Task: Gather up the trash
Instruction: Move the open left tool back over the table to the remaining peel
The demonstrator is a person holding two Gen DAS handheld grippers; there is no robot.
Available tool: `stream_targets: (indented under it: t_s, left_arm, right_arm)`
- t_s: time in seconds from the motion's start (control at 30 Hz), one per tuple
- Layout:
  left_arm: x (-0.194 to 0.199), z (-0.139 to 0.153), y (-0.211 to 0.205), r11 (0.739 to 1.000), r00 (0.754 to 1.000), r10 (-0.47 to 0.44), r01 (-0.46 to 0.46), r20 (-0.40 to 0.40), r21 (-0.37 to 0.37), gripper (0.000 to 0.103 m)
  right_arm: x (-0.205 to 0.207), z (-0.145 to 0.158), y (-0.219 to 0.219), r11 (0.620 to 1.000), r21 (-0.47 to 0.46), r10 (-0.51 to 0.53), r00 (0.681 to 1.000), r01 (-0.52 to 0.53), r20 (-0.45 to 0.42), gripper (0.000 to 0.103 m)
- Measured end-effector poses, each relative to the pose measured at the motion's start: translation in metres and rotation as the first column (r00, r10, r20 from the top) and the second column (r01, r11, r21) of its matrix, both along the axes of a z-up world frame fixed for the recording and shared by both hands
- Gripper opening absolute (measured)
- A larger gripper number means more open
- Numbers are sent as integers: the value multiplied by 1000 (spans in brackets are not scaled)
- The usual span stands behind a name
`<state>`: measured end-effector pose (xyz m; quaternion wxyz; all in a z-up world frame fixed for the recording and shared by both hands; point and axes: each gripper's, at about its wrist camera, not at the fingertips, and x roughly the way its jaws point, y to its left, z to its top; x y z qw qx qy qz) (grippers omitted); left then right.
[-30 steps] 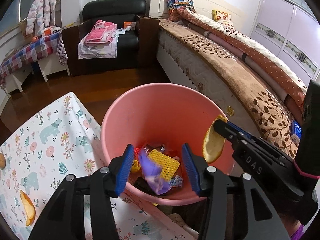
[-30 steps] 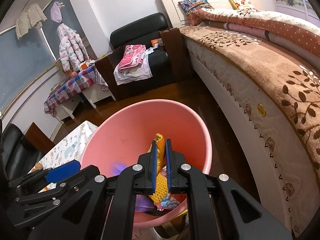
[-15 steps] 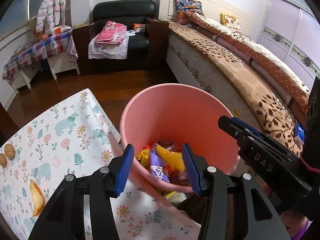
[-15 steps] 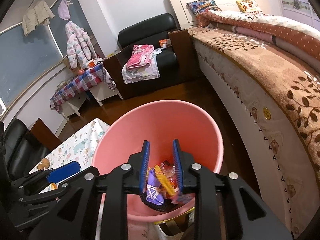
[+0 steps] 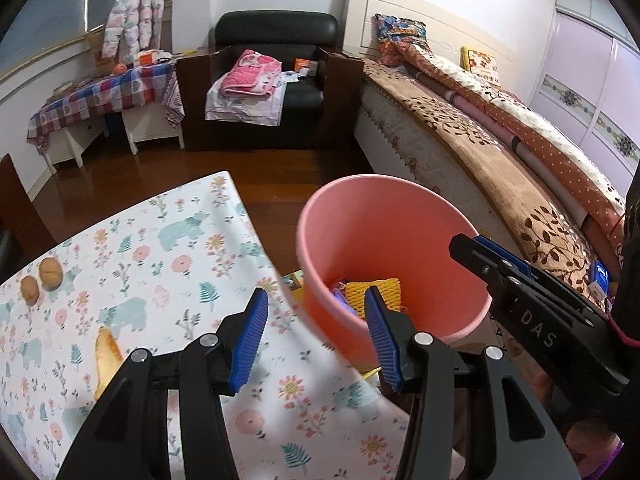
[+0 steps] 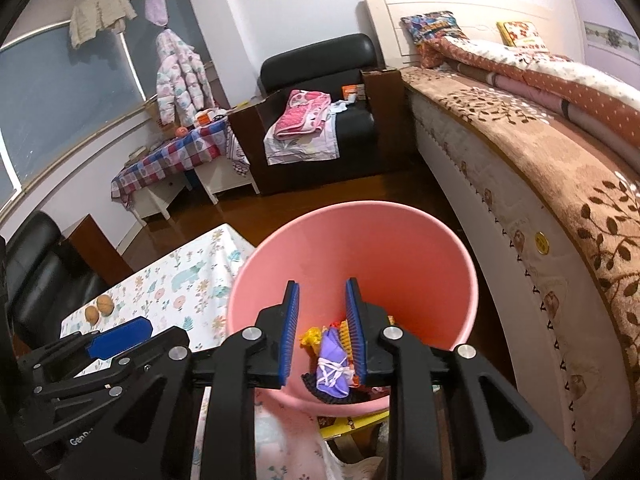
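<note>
Right claw (image 6: 322, 330) parted, empty, just opened over pink bin (image 6: 400, 224) to drop trash. Left claw (image 5: 316, 338) apart, empty; peel (image 5: 107, 354) left on tabletop (image 5: 168, 248).

Bucket (image 5: 384, 240) stands on the floor between table edge (left) and bed (image 5: 500, 168) (right). In the bucket: foam fruit net (image 5: 380, 290), a tied purple bag (image 6: 332, 372) and other wrappers. On the tablecloth (image 5: 180, 264): two walnuts (image 5: 42, 278) side by side at far left, a peel piece (image 5: 106, 356) nearer the camera. Armchair (image 5: 276, 92) behind, against the wall, folded cloth (image 5: 250, 76) on its seat. Checked-cloth side table (image 5: 104, 96) left of the armchair.
</note>
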<state>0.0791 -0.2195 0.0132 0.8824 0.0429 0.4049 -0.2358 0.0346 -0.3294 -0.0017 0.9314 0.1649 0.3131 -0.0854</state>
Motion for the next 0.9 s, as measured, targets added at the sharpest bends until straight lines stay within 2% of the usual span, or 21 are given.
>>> stream_targets:
  t_s: [0.3, 0.47, 0.73, 0.9]
  left_arm:
    - [-7, -5, 40, 998, 998, 69, -69, 12, 3, 50]
    - [-5, -13, 80, 990, 990, 138, -138, 4, 8, 49]
    - [5, -37, 156, 957, 956, 292, -291, -35, 14, 49]
    - [14, -59, 175, 936, 933, 352, -349, -74, 50, 49]
  right_arm:
    - [-2, 3, 36, 997, -40, 68, 998, -68, -5, 24]
    - [-2, 1, 53, 993, -55, 109, 994, -109, -11, 24]
    - [1, -6, 69, 987, -50, 151, 988, -152, -23, 24]
    - [3, -10, 69, 987, -42, 154, 988, -155, -28, 24]
